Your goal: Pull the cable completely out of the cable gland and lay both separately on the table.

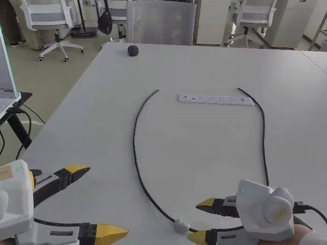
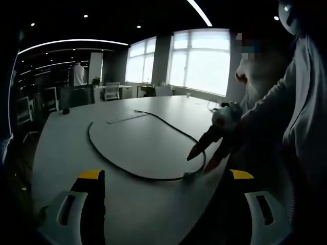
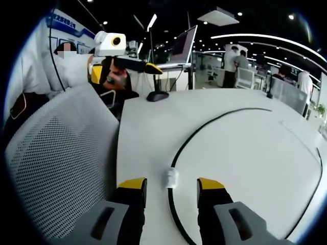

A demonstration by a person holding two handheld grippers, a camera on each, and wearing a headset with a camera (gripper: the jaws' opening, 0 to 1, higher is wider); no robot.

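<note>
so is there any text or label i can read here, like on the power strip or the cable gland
No text here can be read.
power strip: tiny marks by the sockets, too small to read.
cable gland: no print visible.
blue wall sign: blurred, unreadable.

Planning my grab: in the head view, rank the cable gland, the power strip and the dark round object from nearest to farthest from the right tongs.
From the right tongs:
1. Cable gland, right beside them on the left, at the near edge.
2. Power strip, straight ahead, mid-table.
3. Dark round object, far edge, off to the left.
</note>
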